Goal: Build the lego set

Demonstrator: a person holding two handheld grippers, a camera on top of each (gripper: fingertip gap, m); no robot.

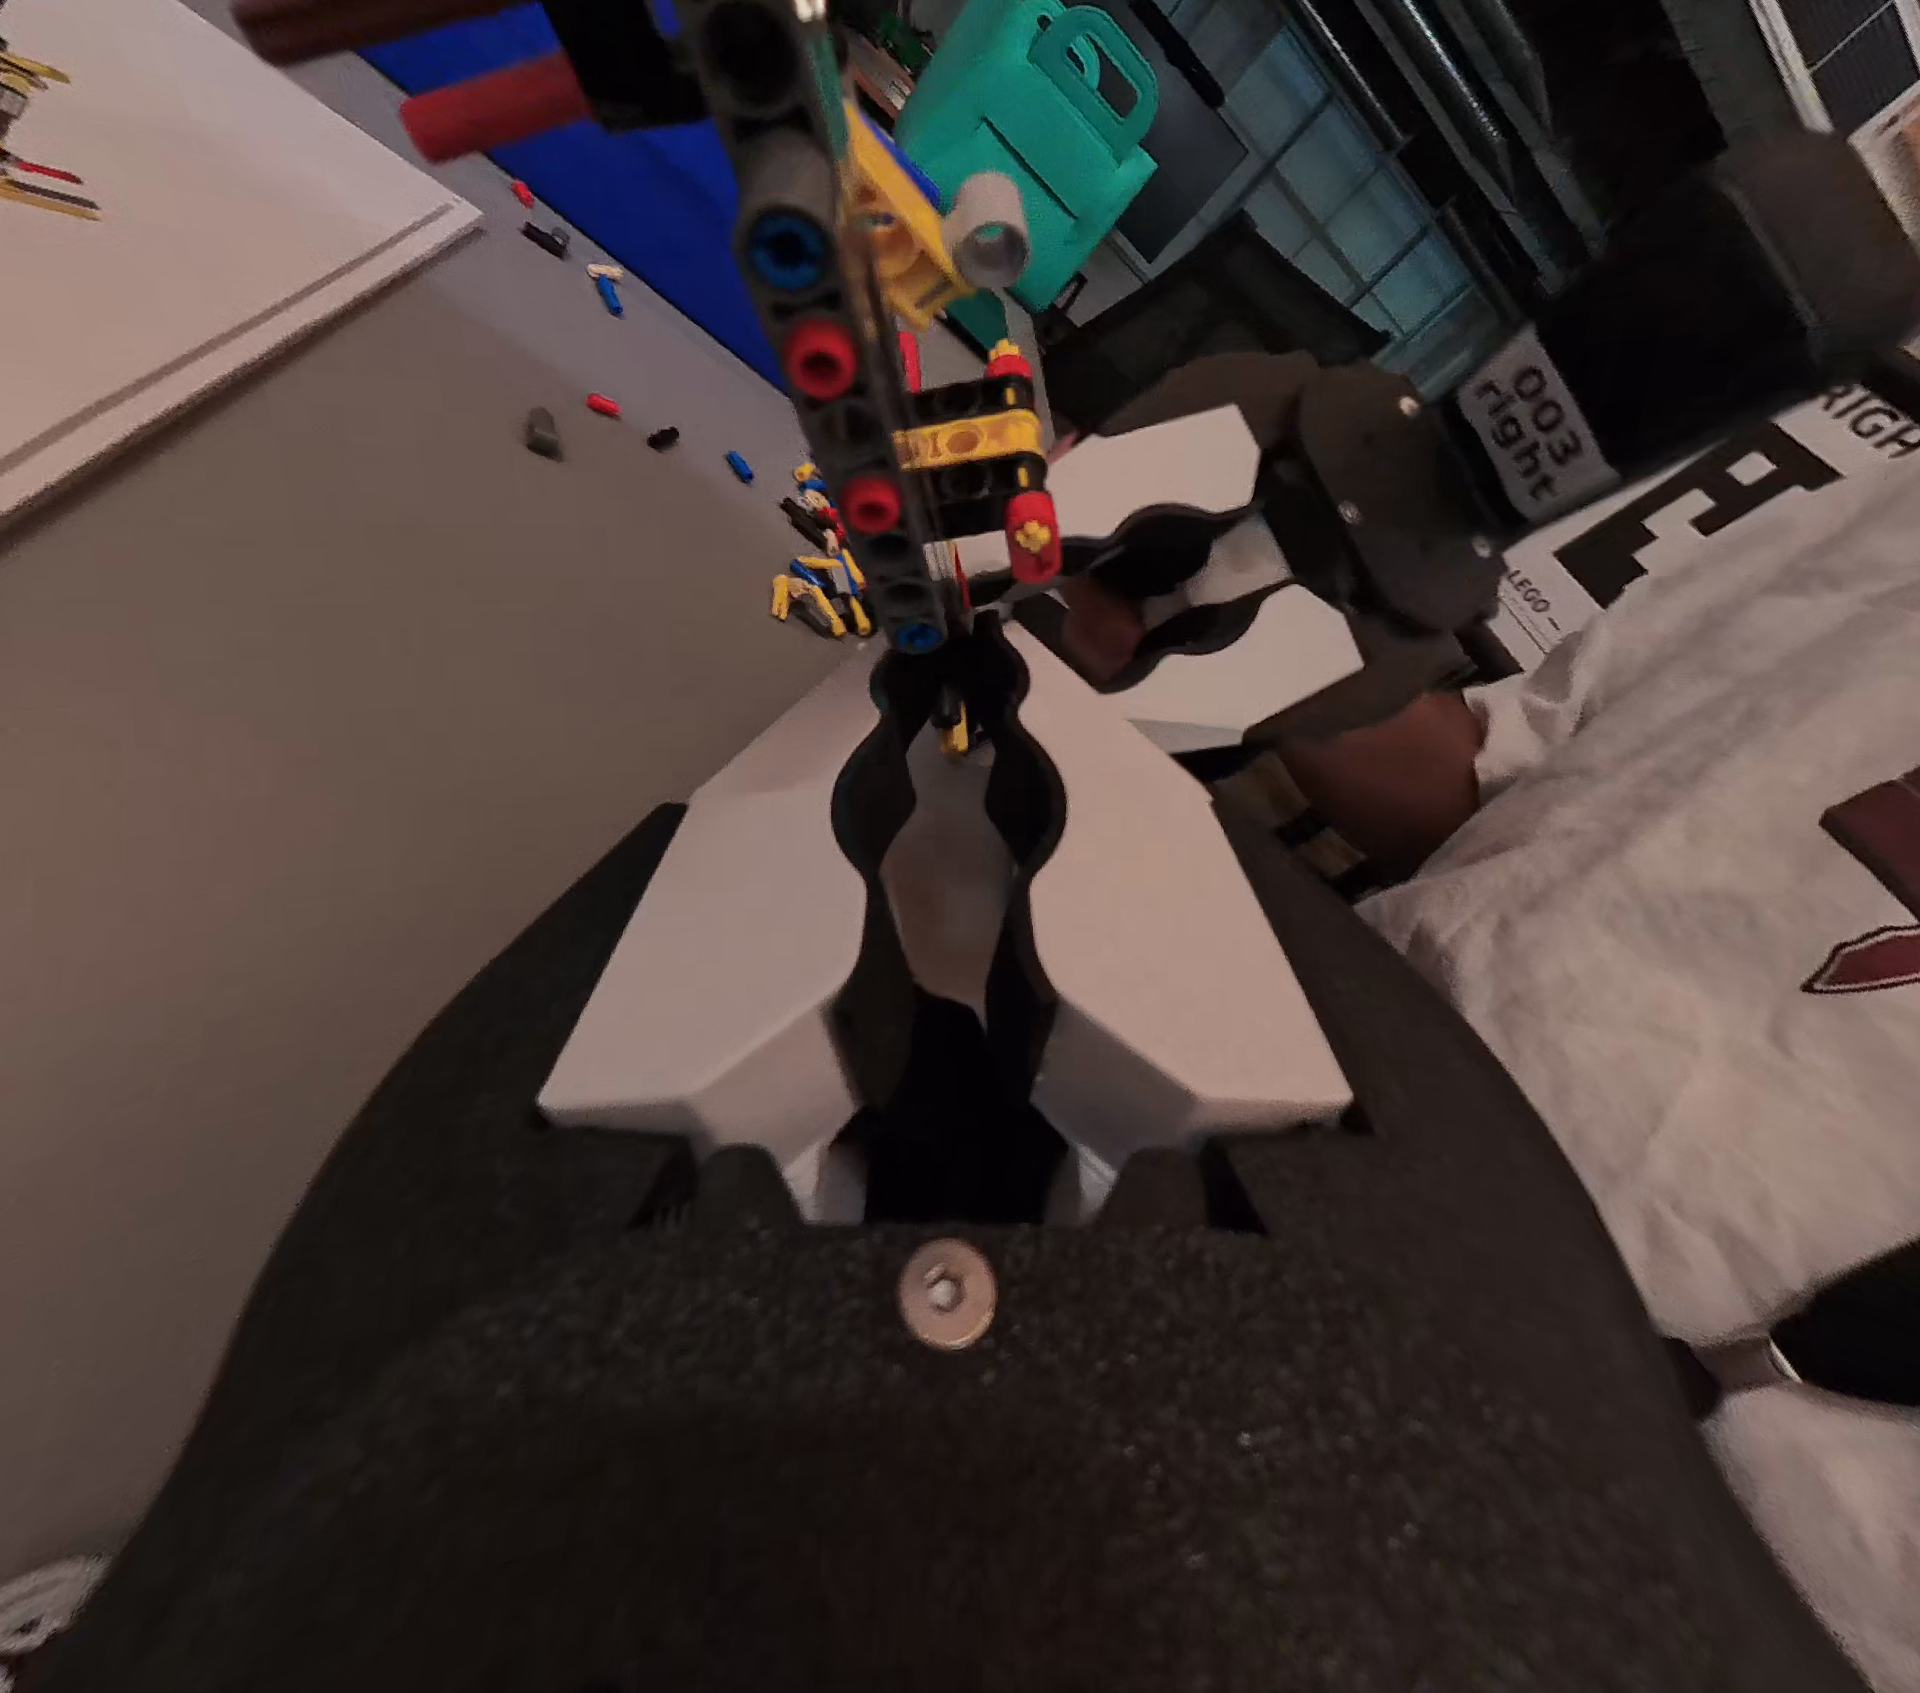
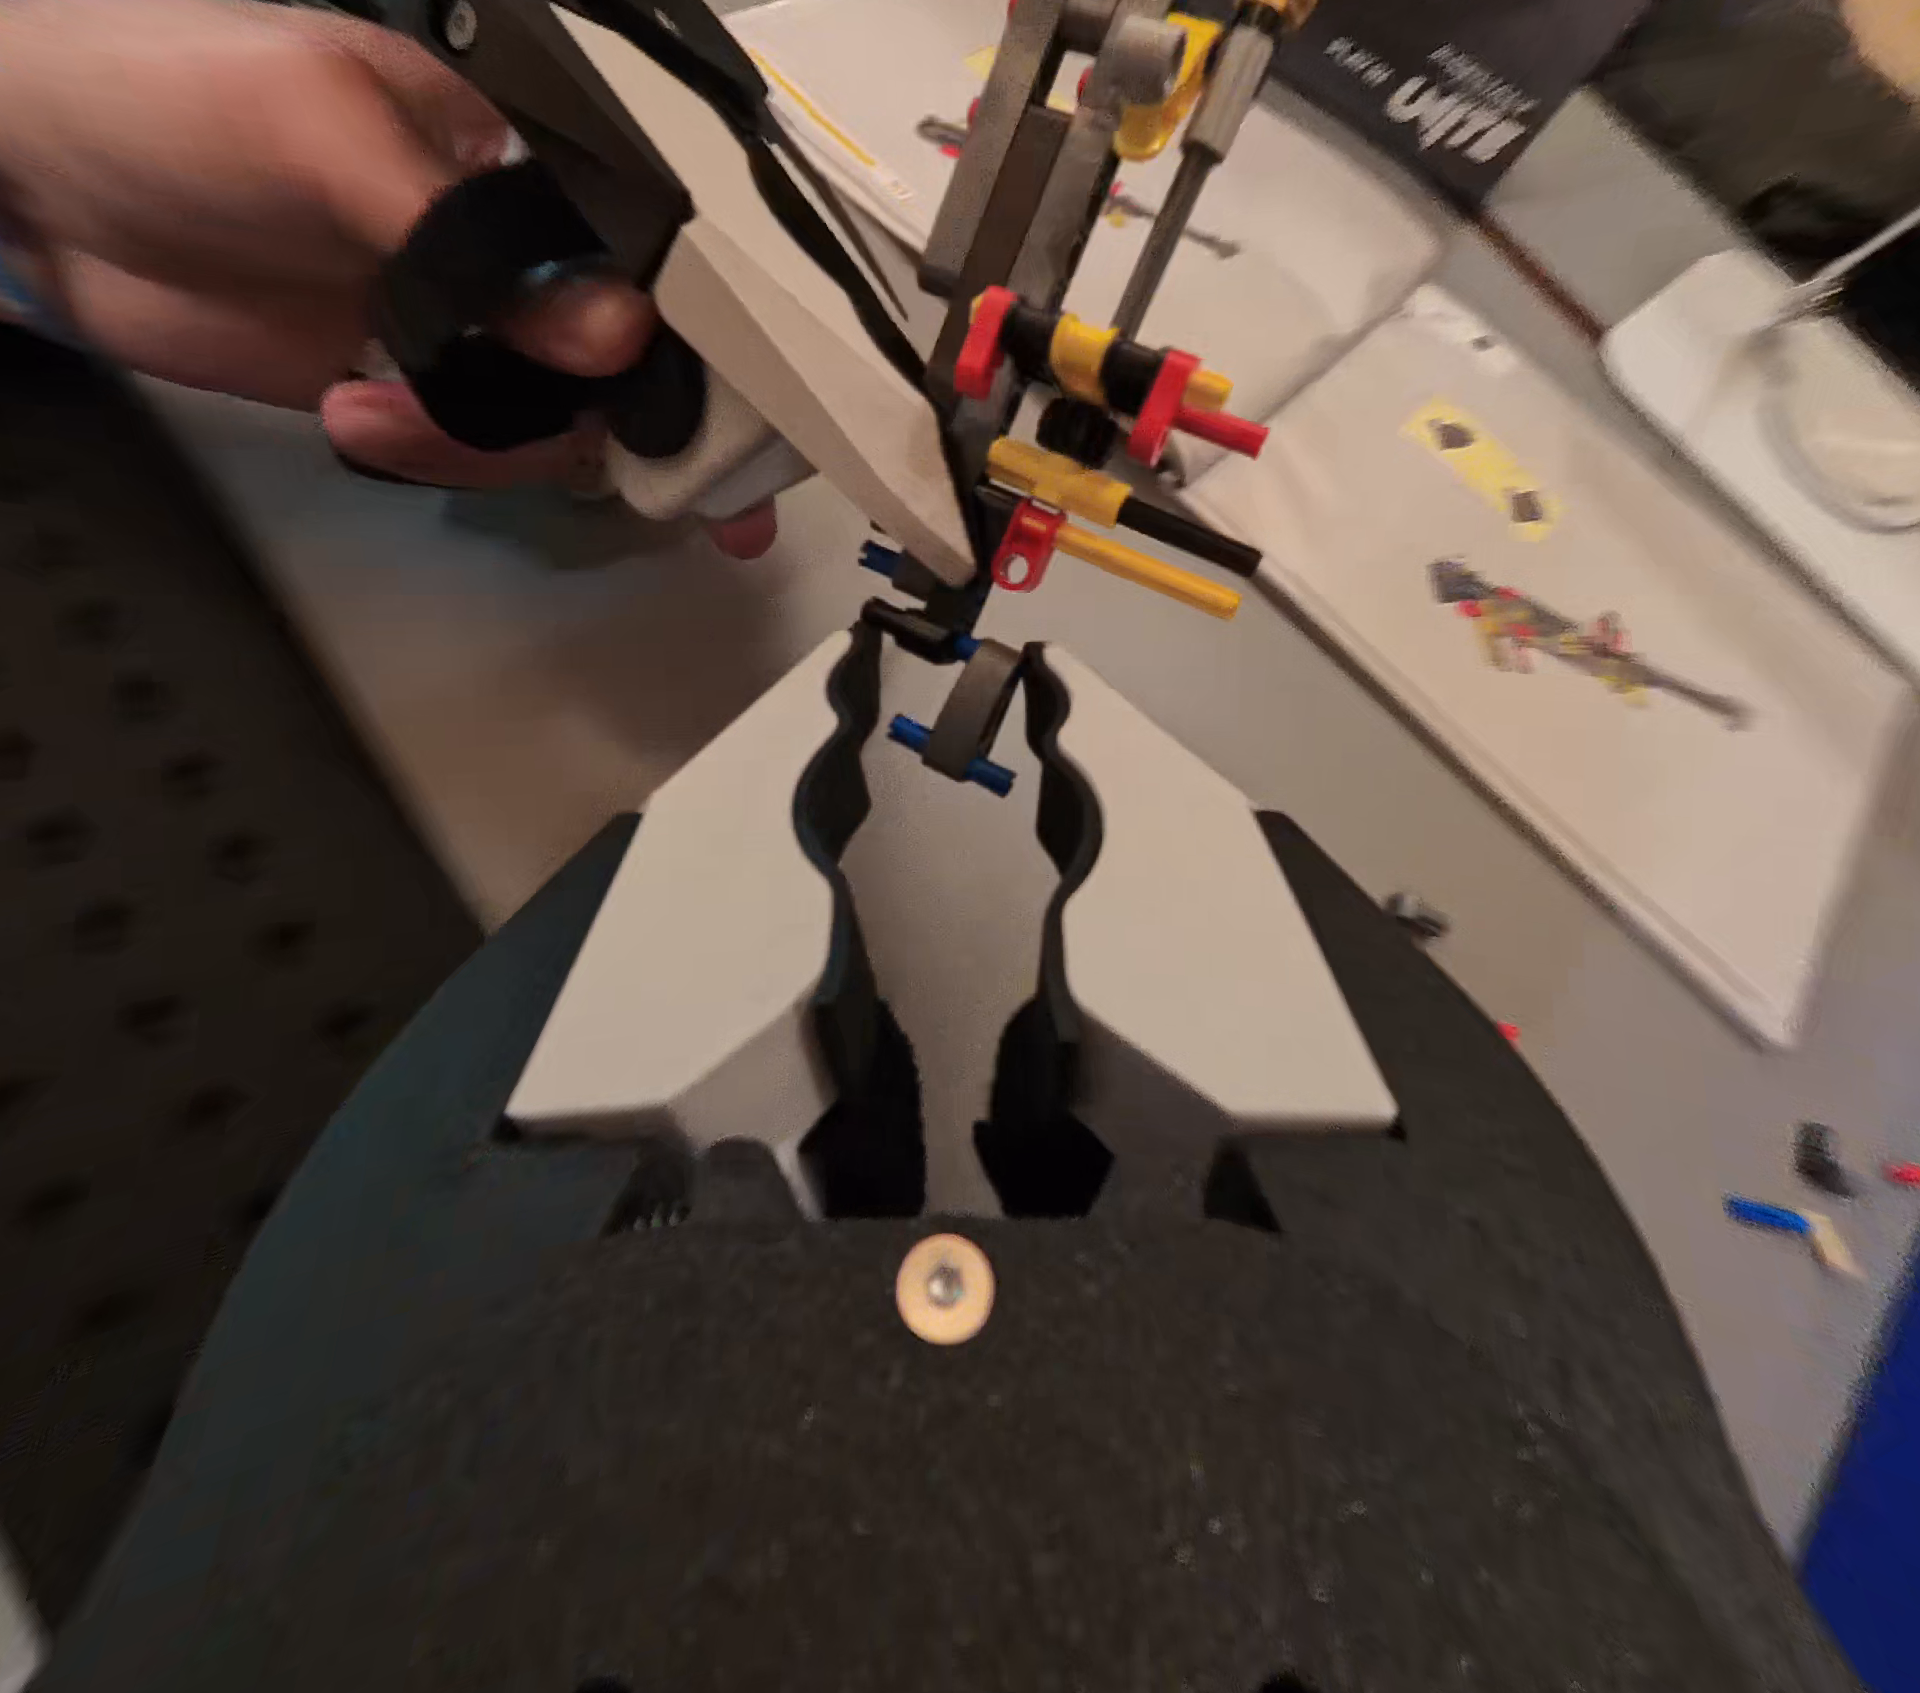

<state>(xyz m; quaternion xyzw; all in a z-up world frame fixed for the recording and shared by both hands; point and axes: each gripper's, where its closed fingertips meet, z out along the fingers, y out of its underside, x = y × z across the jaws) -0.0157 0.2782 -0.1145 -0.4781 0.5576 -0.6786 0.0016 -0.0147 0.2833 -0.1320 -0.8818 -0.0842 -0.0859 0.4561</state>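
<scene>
1. My left gripper point(image 1: 951, 687), grey fingers with wavy black pads, is pinched together on the bottom end of the lego model point(image 1: 831, 355), a long black beam assembly studded with red and blue pins and yellow cross-pieces, held up off the table.

2. My right gripper point(image 2: 945, 687) has its fingers part-way apart around a small dark-grey lego link with blue pins point(image 2: 964, 724); the link lies against the right pad point(image 2: 1049, 708), with a gap to the left one, just below the model's lower end.

3. From the right wrist view, a person's hand point(image 2: 312, 241) grips the left tool's handle, its fingertips meeting the model beside a red connector point(image 2: 1023, 547) and yellow axles.

4. Below lie the grey tabletop point(image 1: 312, 552), scattered loose coloured lego pins point(image 1: 821, 563) and an open white instruction booklet point(image 2: 1558, 656).
</scene>
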